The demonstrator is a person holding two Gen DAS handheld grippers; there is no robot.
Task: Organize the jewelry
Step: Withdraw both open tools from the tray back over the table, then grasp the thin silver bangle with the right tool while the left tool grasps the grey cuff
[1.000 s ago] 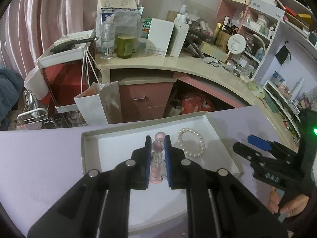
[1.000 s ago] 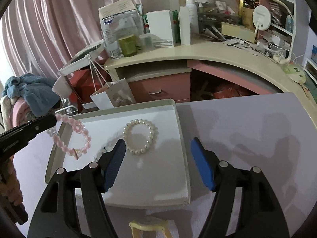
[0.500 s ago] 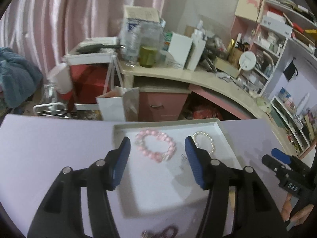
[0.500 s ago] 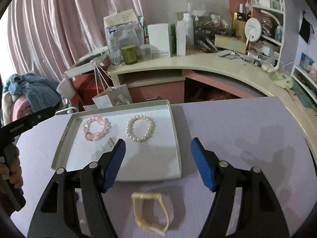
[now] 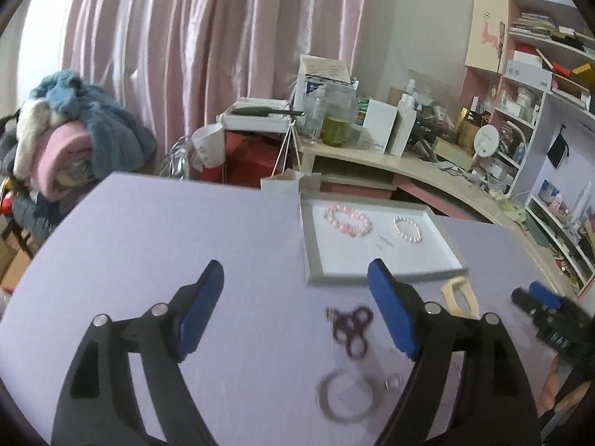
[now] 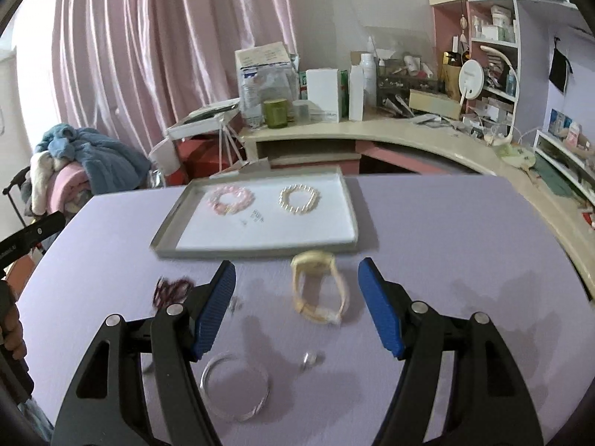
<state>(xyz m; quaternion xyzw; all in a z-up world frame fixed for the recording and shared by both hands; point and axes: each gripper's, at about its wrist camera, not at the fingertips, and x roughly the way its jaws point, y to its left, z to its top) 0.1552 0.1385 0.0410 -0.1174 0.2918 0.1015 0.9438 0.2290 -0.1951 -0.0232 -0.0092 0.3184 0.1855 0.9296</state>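
A shallow grey tray lies on the lilac table and holds a pink bead bracelet and a white pearl bracelet. Loose on the table in front of it lie a cream watch, a dark purple bracelet, a silver bangle and a small ring. My left gripper is open and empty, back from the tray. My right gripper is open and empty, with the watch between its fingers.
A curved cream desk crowded with boxes and bottles stands behind the table. Shelves fill the right wall. A pile of blankets sits at the left, with a pink curtain behind.
My left gripper opened, left the pink bracelet in the tray and drew back and left. My right gripper also pulled back from the tray, so the watch and bangle came into view.
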